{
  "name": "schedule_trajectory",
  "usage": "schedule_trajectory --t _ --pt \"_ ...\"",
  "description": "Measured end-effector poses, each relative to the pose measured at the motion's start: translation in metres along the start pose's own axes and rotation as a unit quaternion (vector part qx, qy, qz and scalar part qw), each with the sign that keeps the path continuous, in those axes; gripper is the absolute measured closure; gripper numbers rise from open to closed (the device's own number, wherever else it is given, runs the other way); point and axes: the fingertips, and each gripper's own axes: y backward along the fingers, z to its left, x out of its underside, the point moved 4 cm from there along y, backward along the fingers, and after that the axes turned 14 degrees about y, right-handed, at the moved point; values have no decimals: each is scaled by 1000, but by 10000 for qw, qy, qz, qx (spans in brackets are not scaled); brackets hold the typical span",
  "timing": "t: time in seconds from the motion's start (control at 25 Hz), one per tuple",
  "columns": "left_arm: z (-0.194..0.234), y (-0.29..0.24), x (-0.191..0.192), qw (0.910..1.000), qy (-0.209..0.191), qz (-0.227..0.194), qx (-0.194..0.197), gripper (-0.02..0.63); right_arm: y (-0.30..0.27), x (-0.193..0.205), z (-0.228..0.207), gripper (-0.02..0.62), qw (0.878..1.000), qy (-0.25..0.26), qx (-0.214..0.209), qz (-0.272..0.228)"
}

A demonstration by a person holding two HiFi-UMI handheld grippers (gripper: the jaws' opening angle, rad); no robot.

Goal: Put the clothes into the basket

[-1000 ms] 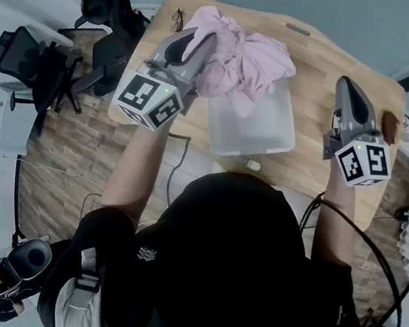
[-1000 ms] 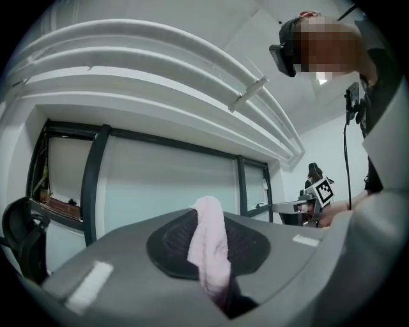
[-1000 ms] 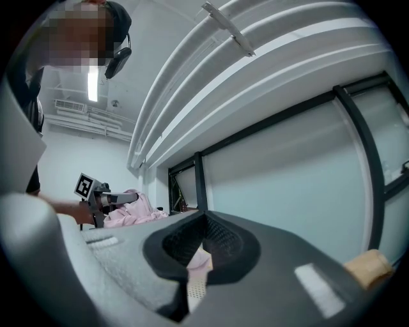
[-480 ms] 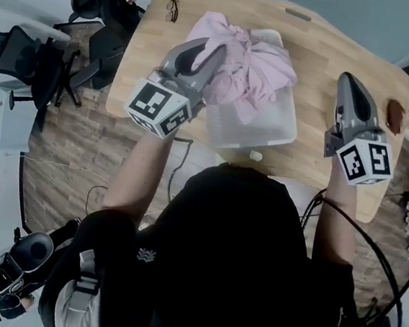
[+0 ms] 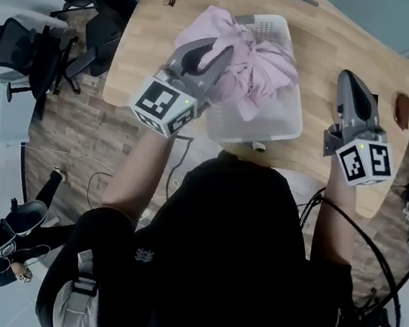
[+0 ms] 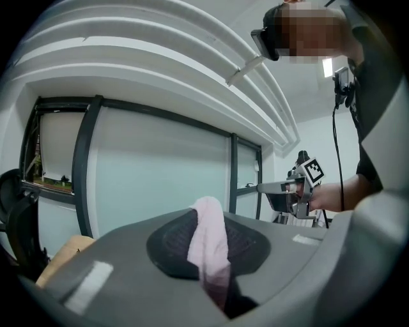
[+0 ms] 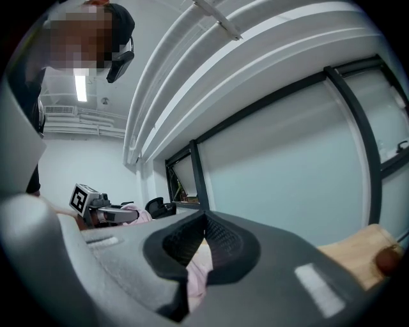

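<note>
Above the left rim of the basket point(image 5: 275, 124), our left gripper point(image 5: 215, 52) pinches a fold of the pink clothes point(image 5: 257, 68), which lie just right of it across the basket, our closed, empty right gripper point(image 5: 351, 83) well apart.

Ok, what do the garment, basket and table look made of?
Garment: soft matte pink fabric, it crumples in folds. Basket: probably translucent whitish plastic, perforated wall. Table: light wood or wood-look top, plank grain shows.
</note>
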Motion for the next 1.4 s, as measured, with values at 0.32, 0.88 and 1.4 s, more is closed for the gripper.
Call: schedule_trajectory --t 0.32,0.88,1.4 --pt "4 -20 38 9983 -308 493 102 560 -14 36 6 594 9995 -164 -54 262" --pt "5 -41 110 9923 -122 1226 139 545 -14 81 4 594 9971 -162 -70 737" --pt "12 -34 88 9964 -447 717 -108 465 -16 74 11 594 9976 -50 -71 683"
